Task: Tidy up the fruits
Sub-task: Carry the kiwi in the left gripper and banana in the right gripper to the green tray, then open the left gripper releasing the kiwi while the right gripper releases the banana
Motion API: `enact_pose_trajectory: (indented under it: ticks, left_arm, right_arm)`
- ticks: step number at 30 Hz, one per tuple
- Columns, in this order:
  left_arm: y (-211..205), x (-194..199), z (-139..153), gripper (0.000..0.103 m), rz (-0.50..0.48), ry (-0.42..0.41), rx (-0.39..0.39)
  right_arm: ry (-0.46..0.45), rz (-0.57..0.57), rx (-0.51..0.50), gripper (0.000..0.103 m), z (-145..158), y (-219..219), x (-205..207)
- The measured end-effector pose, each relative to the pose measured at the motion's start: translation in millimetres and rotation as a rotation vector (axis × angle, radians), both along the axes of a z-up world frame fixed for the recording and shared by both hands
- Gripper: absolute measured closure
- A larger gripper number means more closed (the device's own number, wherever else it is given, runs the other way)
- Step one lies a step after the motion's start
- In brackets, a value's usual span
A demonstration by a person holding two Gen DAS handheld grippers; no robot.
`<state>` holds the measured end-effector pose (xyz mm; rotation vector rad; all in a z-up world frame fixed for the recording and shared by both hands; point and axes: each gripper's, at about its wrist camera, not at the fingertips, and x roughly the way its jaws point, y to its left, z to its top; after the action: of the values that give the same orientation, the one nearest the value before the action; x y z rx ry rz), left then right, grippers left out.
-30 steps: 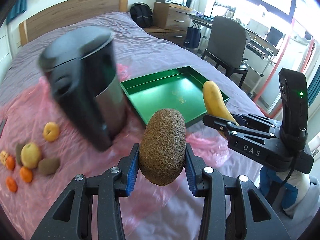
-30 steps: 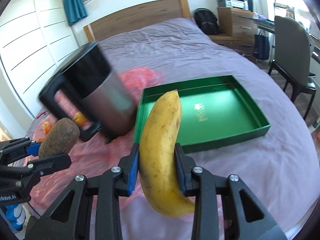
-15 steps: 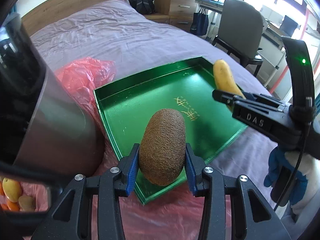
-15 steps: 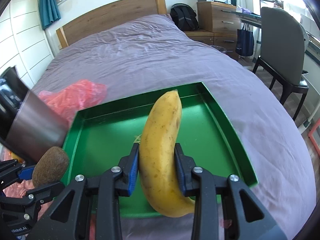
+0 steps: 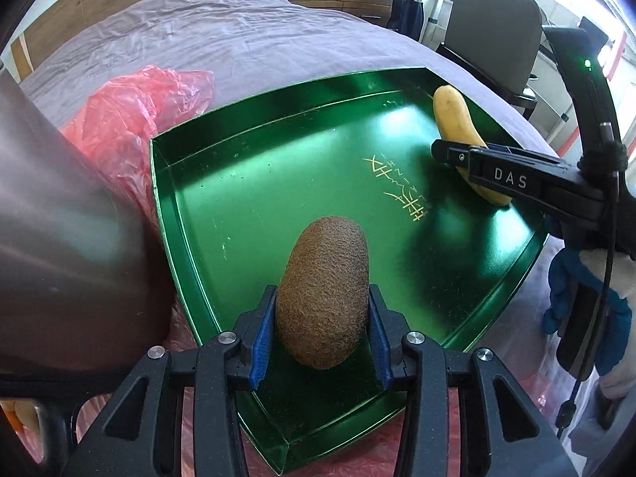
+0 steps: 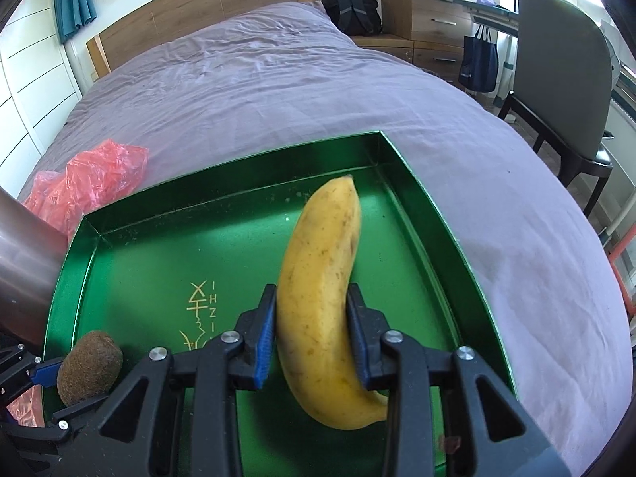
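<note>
Over the green tray (image 5: 190,214), center frame in both views, you had each fruit pinched tight. Your left gripper (image 5: 321,342) was clamped on the kiwi (image 5: 322,294) near the tray's lower-left corner, and your right gripper (image 6: 312,336) squeezed the banana (image 6: 322,294) toward its right side. Can't tell if either touched the tray floor. A steel kettle (image 5: 59,218) and pink plastic bag (image 5: 135,115) sat at the left edge.

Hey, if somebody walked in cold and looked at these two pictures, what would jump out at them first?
Probably the shiny green tray on the purple bed, with fruit held over it from both sides. The left gripper clamps a fuzzy brown kiwi above the tray's near left part, and the right gripper clamps a yellow banana above its right side. A big steel kettle looms beside the tray.
</note>
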<state>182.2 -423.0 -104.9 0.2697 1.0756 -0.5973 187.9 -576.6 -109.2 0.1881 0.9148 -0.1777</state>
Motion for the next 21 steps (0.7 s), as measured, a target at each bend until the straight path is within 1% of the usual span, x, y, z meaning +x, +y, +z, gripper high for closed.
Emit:
enact_pose_trajectory:
  ticks: [6,8,10,14,15,16,19,21]
  left_arm:
    - [-0.2,0.8,0.4,0.066,0.004,0.009,0.002]
    - [-0.7,0.9,0.3,0.065,0.005,0.011,0.009]
    - [-2.6,1.3,1.3,0.063,0.003,0.012,0.015]
    - [-2.5,-1.3,13.3,0.057,0.005,-0.025,0.014]
    - [-1.9,-3.7,17.3,0.054,0.006,-0.034,0.013]
    - [-1.1,-6.1,21.4,0.050,0.006,-0.043,0.010]
    - [6.4,-18.7,37.6,0.042,0.010,-0.067,-0.021]
    - [11.6,-27.5,46.0,0.040,0.006,-0.066,-0.044]
  right_arm:
    - [0.003,-0.007,-0.009,0.089,-0.2,0.4,-0.7]
    - [-0.001,-0.012,-0.022,0.083,3.2,0.8,-1.9]
    - [0.001,-0.015,-0.022,0.061,7.1,1.3,-1.5]
    - [-0.016,-0.020,-0.029,0.055,20.8,3.5,-9.5]
    - [-0.021,-0.020,-0.033,0.051,25.3,4.9,-12.3]
    - [-0.030,-0.020,-0.039,0.050,31.4,7.4,-16.0]
    - [-0.054,-0.016,-0.052,0.049,49.2,15.6,-28.0]
    - [-0.067,-0.017,-0.062,0.042,61.1,21.9,-37.1]
